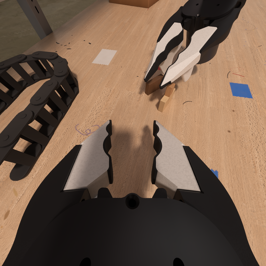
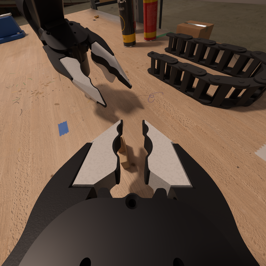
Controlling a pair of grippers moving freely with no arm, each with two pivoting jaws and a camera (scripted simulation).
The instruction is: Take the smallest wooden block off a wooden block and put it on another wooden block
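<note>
Your left gripper (image 1: 132,126) hangs over bare tabletop (image 1: 129,93) with its jaws spread wide and nothing between them. Your right gripper (image 2: 132,122) is down over the wooden blocks, its jaws parted only narrowly; from its own camera a pale wooden block (image 2: 124,155) lies on the table between the fingers, tight against the left finger's inner edge, with a clear gap to the other finger, so it is not clamped. From the left wrist camera you see the right gripper (image 1: 153,83) with its tips at the cluster: a darker brown block (image 1: 152,86) under the nearer tip, and just beside it the smallest block (image 1: 169,90) resting on top of the pale block (image 1: 164,102). Whether a fingertip touches the small one cannot be told. A black cable chain (image 1: 36,100) lies off to your left, a white tape patch (image 1: 104,57) and a blue tape square (image 1: 240,90) on the table, two spray cans (image 2: 138,21) and a cardboard box (image 2: 195,29) at the far edge.
</note>
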